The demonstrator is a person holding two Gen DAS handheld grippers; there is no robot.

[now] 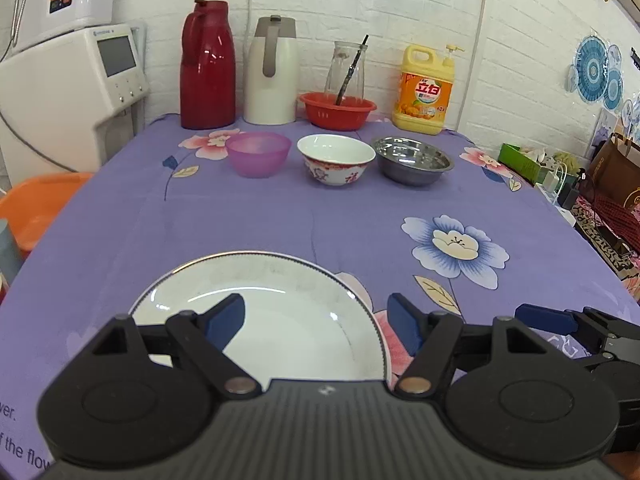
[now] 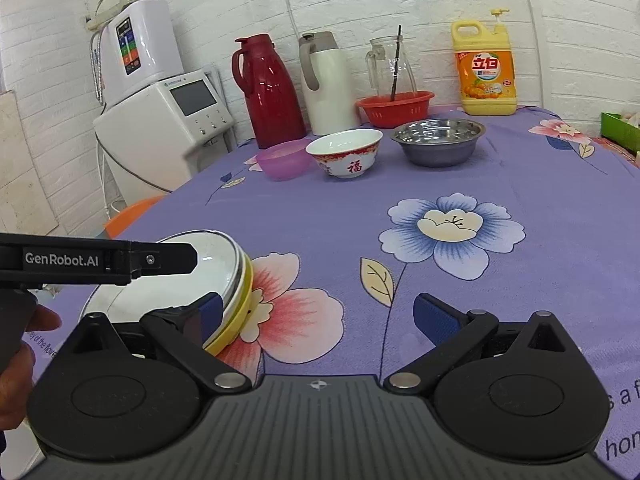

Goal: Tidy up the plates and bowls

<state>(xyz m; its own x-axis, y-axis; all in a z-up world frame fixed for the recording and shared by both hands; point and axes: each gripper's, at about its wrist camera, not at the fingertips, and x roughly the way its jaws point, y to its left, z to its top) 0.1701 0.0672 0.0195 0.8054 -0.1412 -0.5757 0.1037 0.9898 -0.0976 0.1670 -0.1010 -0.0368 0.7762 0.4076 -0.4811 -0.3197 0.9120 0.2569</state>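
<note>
Left tongs [image 1: 316, 320] open over stacked plates [image 2: 236, 280]; three bowls [image 1: 336, 160] empty.

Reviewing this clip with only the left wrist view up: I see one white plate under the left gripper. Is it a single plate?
Observer: No. The right wrist view shows the white plate topping a stack, with a yellow plate lowest.
Operator: Anything printed on the ceramic bowl?
Observer: A red Chinese character on the ceramic bowl, on the side facing the right camera.
Operator: Does the right gripper hold anything?
Observer: No, the right gripper is open, with bare tablecloth between its fingers.
</note>
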